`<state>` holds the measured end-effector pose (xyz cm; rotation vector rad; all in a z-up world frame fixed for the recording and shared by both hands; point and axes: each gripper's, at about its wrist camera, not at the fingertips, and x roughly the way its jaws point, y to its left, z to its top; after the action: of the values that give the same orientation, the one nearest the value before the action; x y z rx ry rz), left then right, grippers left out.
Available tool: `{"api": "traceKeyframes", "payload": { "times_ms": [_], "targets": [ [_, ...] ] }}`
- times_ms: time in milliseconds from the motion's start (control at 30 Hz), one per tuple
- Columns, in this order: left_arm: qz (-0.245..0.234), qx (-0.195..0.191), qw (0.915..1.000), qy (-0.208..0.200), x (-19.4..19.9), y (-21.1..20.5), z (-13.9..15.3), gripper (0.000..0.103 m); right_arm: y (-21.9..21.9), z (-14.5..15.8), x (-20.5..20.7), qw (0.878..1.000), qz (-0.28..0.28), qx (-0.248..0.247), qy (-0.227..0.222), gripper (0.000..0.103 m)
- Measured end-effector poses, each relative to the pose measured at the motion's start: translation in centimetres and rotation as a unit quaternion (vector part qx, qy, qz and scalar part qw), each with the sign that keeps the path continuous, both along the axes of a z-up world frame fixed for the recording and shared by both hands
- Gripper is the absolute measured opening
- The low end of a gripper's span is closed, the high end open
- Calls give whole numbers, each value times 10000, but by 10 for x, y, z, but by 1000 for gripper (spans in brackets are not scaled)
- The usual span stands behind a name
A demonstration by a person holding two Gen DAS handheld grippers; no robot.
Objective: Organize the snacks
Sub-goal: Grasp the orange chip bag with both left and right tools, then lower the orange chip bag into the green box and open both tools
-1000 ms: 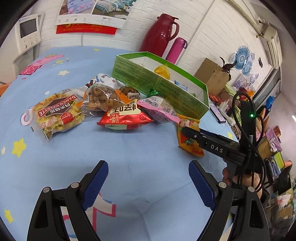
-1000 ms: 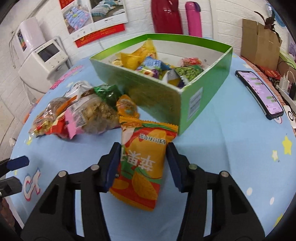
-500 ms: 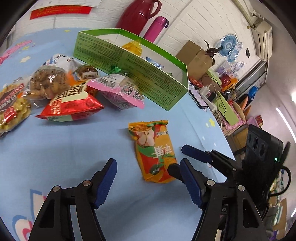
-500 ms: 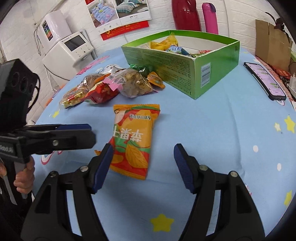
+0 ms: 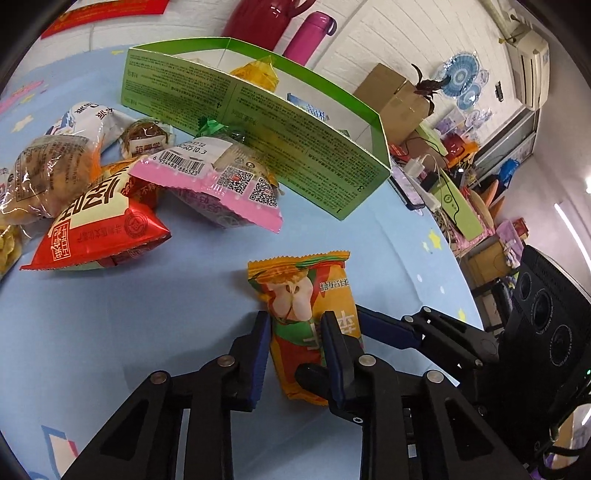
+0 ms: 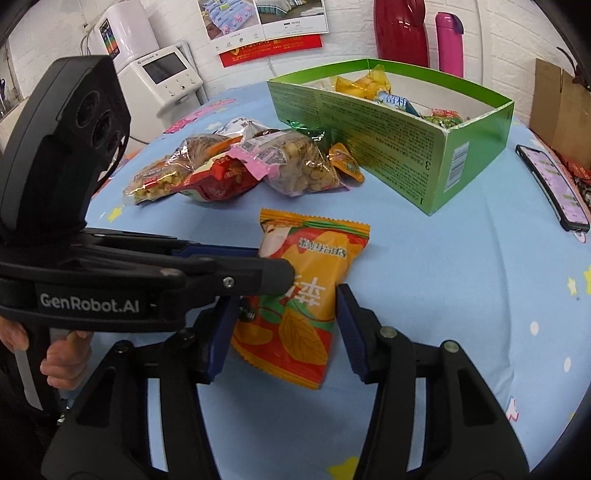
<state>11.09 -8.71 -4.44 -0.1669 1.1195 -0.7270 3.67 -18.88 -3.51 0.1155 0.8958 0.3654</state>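
An orange snack packet (image 5: 295,295) (image 6: 314,280) lies flat on the blue tablecloth, in front of the green open box (image 5: 258,122) (image 6: 388,147), which holds several snacks. My left gripper (image 5: 295,354) is shut on the packet's near half, and in the right wrist view its fingers (image 6: 266,266) reach in from the left. My right gripper (image 6: 284,339) stands open, one finger on each side of the packet's lower end; one of its blue fingers (image 5: 384,328) shows beside the packet in the left wrist view.
Loose snack bags lie left of the box: a red packet (image 5: 99,225), a pink-edged bag (image 5: 221,184) (image 6: 288,166) and others. A phone (image 6: 554,184) lies right of the box. A red thermos (image 6: 399,33), a pink bottle (image 6: 448,40) and a cardboard box (image 6: 561,107) stand behind.
My left gripper moved in over the orange packet and closed on it. My right gripper let the packet go earlier and stays open around its lower end.
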Motion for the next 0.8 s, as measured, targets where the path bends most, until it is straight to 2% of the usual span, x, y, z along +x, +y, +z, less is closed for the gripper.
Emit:
{"api": "traceKeyframes", "payload": {
  "times_ms": [200,400,633,800],
  "targets": [
    [34,-76,9999,-59,-6,2,12,27,-3,9,-9,9998,-108,95,-119,48],
    [-56,-165,9985,-525,-5,-3,51,27,-11,42,-11,9980,-186,31,-607,48],
    [-152,-252,9953,-920,22,-23,90,27,-33,70,10,9926,-484,161,-1104,48],
    [-226,-273,9936,-1073,50,-46,103,27,-50,79,36,9887,-706,184,-1310,48]
  ]
}}
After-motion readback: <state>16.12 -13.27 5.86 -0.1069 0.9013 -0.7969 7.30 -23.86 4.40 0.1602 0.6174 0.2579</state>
